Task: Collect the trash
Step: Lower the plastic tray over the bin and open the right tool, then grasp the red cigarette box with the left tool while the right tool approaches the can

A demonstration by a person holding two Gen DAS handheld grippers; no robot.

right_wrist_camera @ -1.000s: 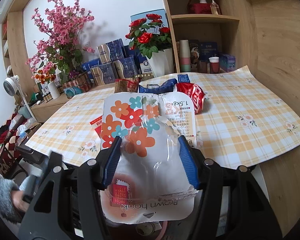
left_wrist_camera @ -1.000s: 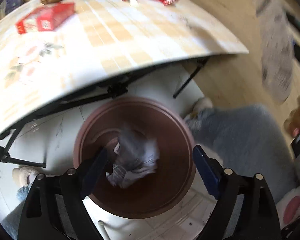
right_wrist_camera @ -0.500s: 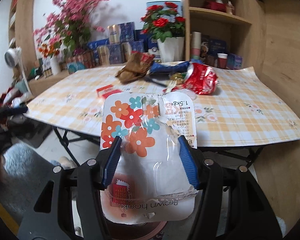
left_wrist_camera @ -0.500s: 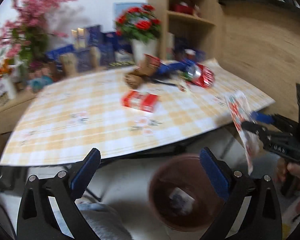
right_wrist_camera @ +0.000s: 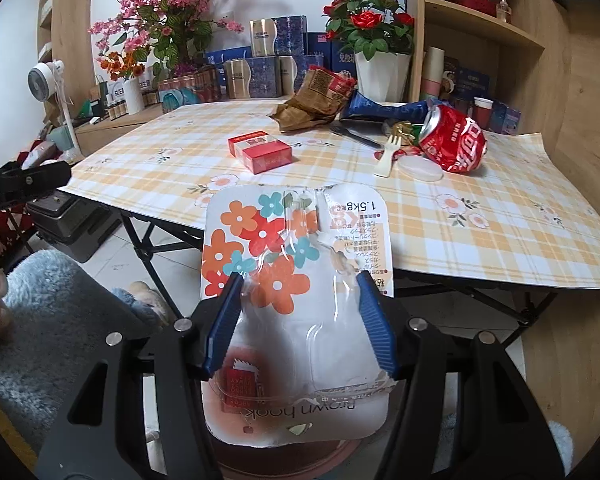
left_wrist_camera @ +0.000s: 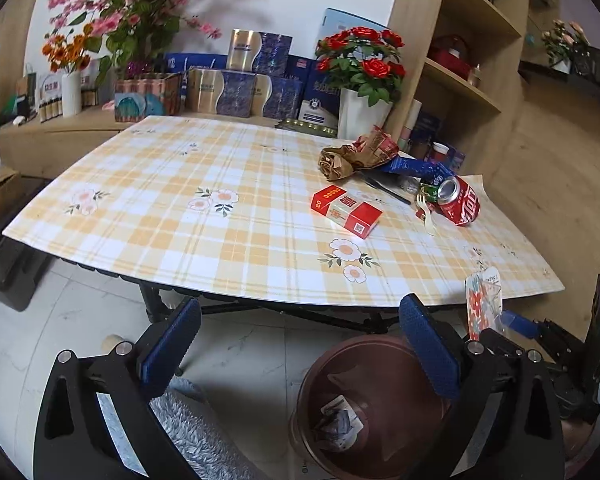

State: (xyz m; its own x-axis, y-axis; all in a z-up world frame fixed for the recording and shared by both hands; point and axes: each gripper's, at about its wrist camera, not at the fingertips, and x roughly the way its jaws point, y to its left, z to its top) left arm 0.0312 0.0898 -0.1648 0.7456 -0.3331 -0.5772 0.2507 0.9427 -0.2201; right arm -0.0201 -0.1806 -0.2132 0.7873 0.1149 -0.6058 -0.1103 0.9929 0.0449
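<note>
Two hand-held grippers with black frames and blue pads appear. Left gripper: its jaws have just been opening and now stand spread wide with nothing between them, above pale floor tiles and one round brown plastic waste bin. One crumpled grey-and-white paper scrap lies at the bottom of the bin. Right gripper: its two pads press the sides of one flat blister-pack card printed with orange, red and teal flowers under a clear plastic shell, held in the air in front of the table edge; the bin's brown rim shows just beneath the card's lower end.

One folding table covered with a yellow-and-white checked cloth bears the uncollected trash, all towards its far right part: one red and white cardboard cigarette box; one crushed red drink can lying on its side; one crumpled brown paper wrapper; one blue foil packet; one cream plastic fork, touching the can's near side; one dark utensil, too small to identify. Behind the table stand one white pot of red roses, one pink blossom arrangement and a row of blue gift boxes, not countable.
</note>
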